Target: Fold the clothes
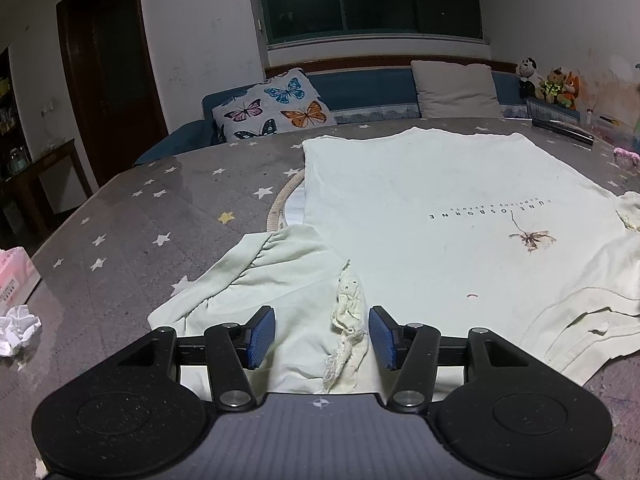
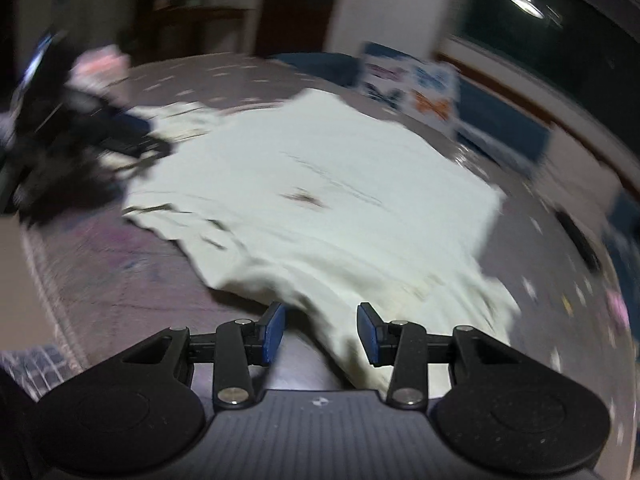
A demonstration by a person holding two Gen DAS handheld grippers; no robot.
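A pale white T-shirt [image 1: 440,208] with small dark lettering and an insect print lies spread flat on the grey star-patterned bed cover [image 1: 160,208]. Its near sleeve with a lace trim [image 1: 348,320] lies between the pads of my left gripper [image 1: 322,336], which is open just above it. In the right wrist view, which is blurred by motion, the same shirt [image 2: 320,184] fills the middle. My right gripper [image 2: 321,332] is open over the shirt's near sleeve edge. The left gripper [image 2: 80,128] shows there as a dark blur at the far left.
A butterfly-print pillow [image 1: 276,108] and a beige pillow [image 1: 456,88] lean at the head of the bed. Plush toys [image 1: 548,82] sit at the far right. A tissue pack [image 1: 16,276] and crumpled tissue [image 1: 18,330] lie at the left. A dark remote [image 1: 564,130] lies far right.
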